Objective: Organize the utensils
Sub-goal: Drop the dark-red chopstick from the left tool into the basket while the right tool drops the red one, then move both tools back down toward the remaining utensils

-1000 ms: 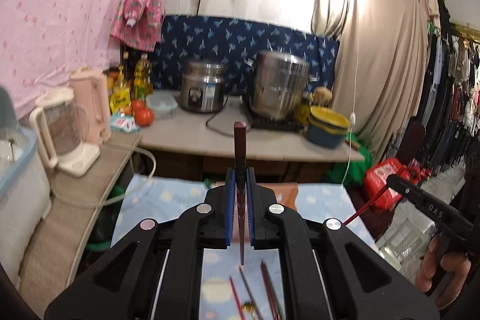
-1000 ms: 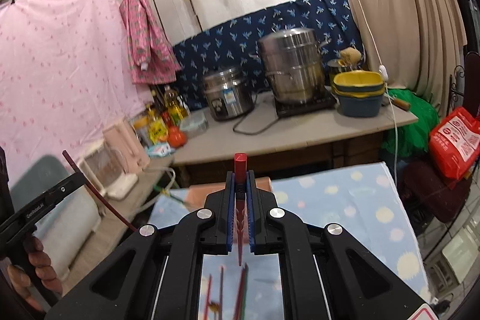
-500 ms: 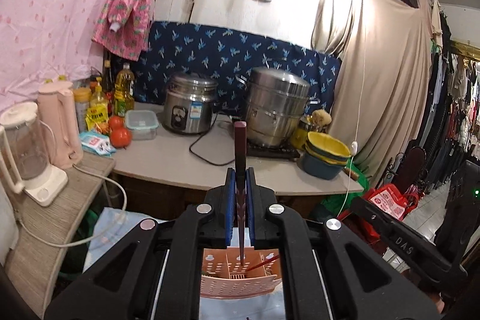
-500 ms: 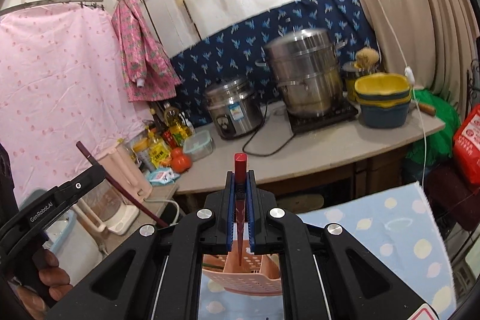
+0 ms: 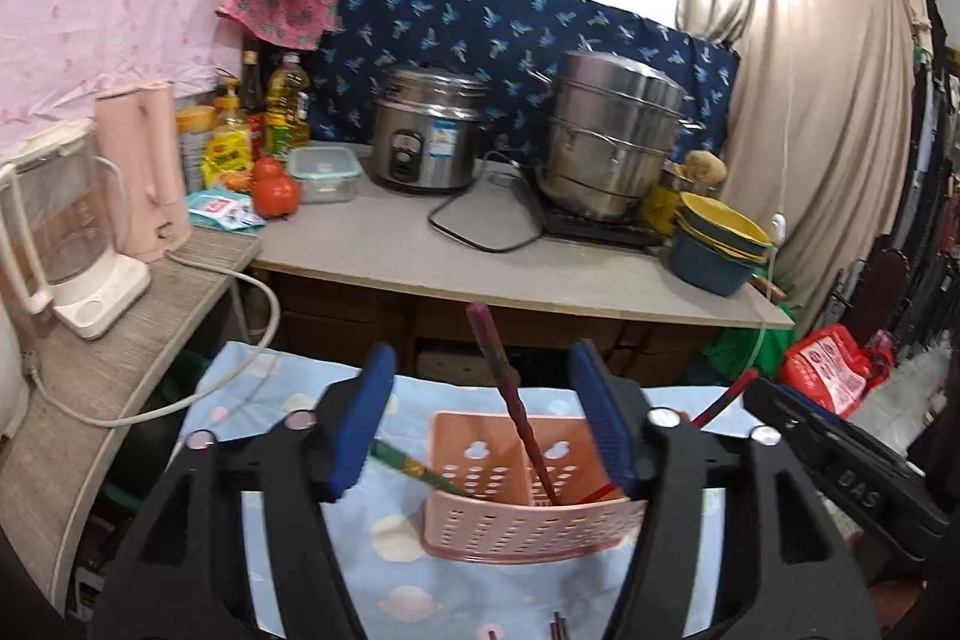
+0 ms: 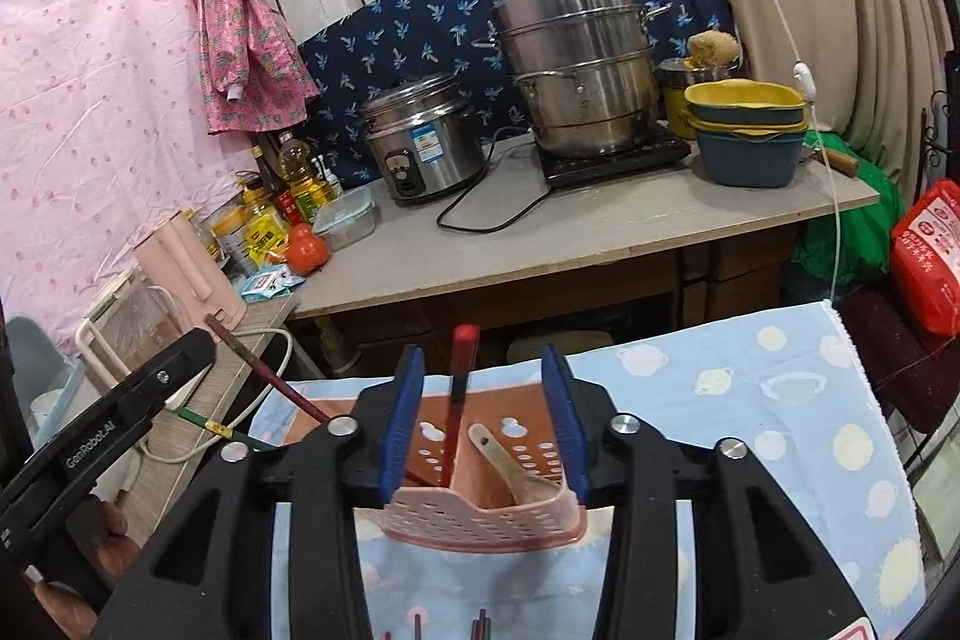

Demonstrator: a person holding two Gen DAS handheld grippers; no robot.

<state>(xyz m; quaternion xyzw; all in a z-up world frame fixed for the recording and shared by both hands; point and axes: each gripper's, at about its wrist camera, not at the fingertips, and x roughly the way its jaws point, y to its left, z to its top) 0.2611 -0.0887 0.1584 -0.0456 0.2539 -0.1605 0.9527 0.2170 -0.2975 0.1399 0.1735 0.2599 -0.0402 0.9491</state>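
With both grippers' jaws apart, chopsticks (image 5: pixel 516 400) stand loose in the holder (image 5: pixel 528 526).
Leaning sticks could tip the light holder if bumped.

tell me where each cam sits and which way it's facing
Left wrist: on the left gripper, looking along its open fingers over the pink utensil basket toward the kitchen counter; the right gripper shows at right.
Right wrist: on the right gripper, open, facing the same basket and counter; the left gripper and hand show at left.
Shared: basket, counter, steel steamer pot.
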